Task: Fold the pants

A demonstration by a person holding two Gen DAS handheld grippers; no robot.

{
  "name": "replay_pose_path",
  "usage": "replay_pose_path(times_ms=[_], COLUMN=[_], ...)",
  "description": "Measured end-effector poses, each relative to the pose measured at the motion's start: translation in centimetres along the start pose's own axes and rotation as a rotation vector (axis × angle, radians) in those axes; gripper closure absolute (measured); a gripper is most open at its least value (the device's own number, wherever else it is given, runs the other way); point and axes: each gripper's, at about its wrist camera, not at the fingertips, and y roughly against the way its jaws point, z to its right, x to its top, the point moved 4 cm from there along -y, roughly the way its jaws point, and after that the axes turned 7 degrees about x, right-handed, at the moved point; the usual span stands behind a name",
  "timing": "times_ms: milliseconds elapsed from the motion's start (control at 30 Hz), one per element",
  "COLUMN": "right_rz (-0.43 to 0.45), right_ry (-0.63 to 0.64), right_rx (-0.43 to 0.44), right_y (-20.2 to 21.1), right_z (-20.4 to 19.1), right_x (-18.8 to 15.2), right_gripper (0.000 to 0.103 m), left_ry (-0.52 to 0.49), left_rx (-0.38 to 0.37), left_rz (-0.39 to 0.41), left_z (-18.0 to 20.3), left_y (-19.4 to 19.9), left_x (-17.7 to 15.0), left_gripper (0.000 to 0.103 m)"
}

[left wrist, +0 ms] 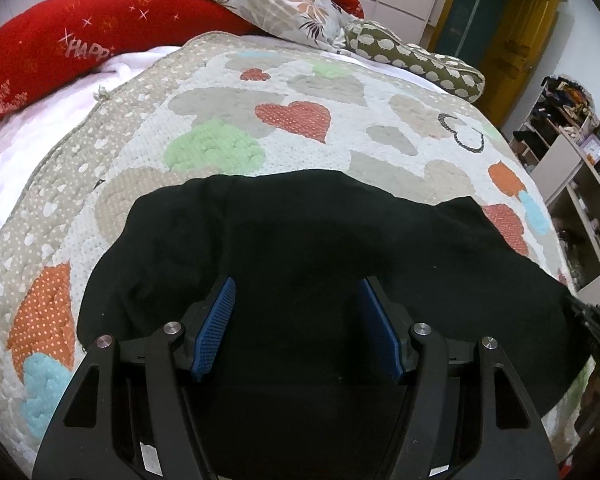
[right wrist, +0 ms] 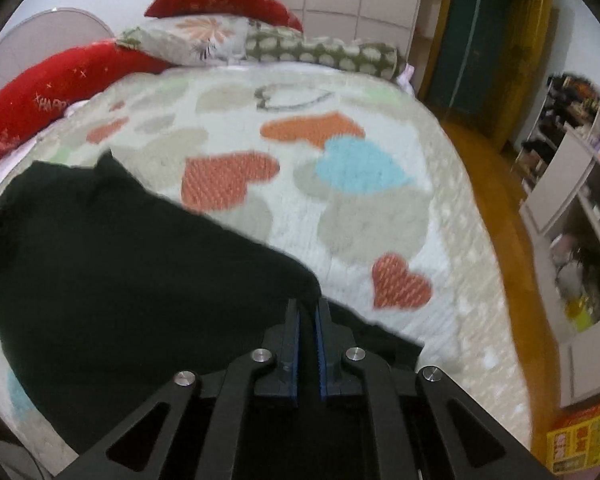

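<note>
Left wrist view: black fabric pants (left wrist: pixel 300 240) lie spread across the near part of the white quilted bedspread with coloured heart patches (left wrist: pixel 300 92). Far edge of the pants runs left to right about mid-bed; the right end trails toward the bed's right side. Beyond that edge, open quilt up to the pillows: a long red bolster with "HAPPI" lettering (left wrist: pixel 80 44), a floral pillow (left wrist: pixel 280 4), an olive bolster with pale spots (left wrist: pixel 416 60). The left gripper (left wrist: pixel 298 300) hovers over the pants, jaws wide, blue pads (left wrist: pixel 216 328) clear of the cloth, nothing between them. Right of the bed, open shelves (left wrist: pixel 572 160) packed with small items, too small to identify.

Right wrist view, blurred: the pants fill the lower left, their diagonal edge running down to the right gripper (right wrist: pixel 307 308). Jaws nearly closed; a corner of the pants seems pinched between the pads, though blur makes it hard to confirm. Right of the bed edge, a bare wood floor (right wrist: pixel 484 184) strip, then the shelves and a yellow printed carton (right wrist: pixel 580 440) at bottom right.
</note>
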Motion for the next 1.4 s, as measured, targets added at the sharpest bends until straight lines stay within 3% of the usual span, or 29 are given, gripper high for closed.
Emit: replay_pose_path(times_ms=[67,167,267,400,500,633,667,767,900,1033,1100,1233,1400], right_rz=[0.02,0.072,0.136,0.204,0.14,0.019,0.004,0.042,0.093,0.13,0.131,0.072,0.121], right_ry=[-0.017,-0.066,-0.097,-0.126,-0.137,-0.182,-0.21,-0.222,-0.184,-0.203,-0.214,-0.225,-0.244], right_rx=[-0.005,-0.032,-0.036,0.083,0.15,0.116,0.142,0.14,0.103,0.122,0.145,0.117,0.135], right_y=[1.1,3.9,6.7,9.4,8.0,4.6,4.1,5.3,7.4,8.4,8.1,6.7,8.0], right_z=[0.2,0.7,0.9,-0.1,-1.0,-0.3,0.0,0.0,-0.6,-0.6,-0.8,-0.6,-0.3], right_x=[0.0,0.2,0.2,-0.4,-2.1,-4.7,-5.0,-4.5,-3.9,-4.0,-4.3,-5.2,-5.1], right_gripper=[0.095,0.082,0.08,0.079,0.079,0.079,0.079,0.079,0.078,0.072,0.065,0.065,0.065], left_ry=[-0.01,-0.011,-0.004,0.003,0.016,0.024,0.014,-0.004,0.005,-0.013,-0.024,-0.041,-0.073], left_rx=[0.007,0.013,0.012,0.018,0.052,0.064,0.073,0.091,0.061,0.051,0.04,0.017,-0.002], left_rz=[0.005,0.008,0.023,0.06,0.064,0.049,0.051,0.057,0.067,0.082,0.089,0.099,0.092], left_z=[0.1,0.0,-0.3,-1.1,-2.0,-2.5,-2.4,-1.8,-1.3,-0.1,0.5,1.9,3.6], left_y=[0.1,0.4,1.2,2.7,2.6,1.7,1.7,2.1,2.9,3.7,4.1,4.5,4.5], left_x=[0.0,-0.1,-0.1,-0.2,-0.7,-1.4,-1.4,-1.4,-1.4,-1.5,-1.5,-1.3,-1.5], left_gripper=[0.039,0.039,0.039,0.039,0.039,0.039,0.039,0.039,0.039,0.039,0.039,0.039,0.039])
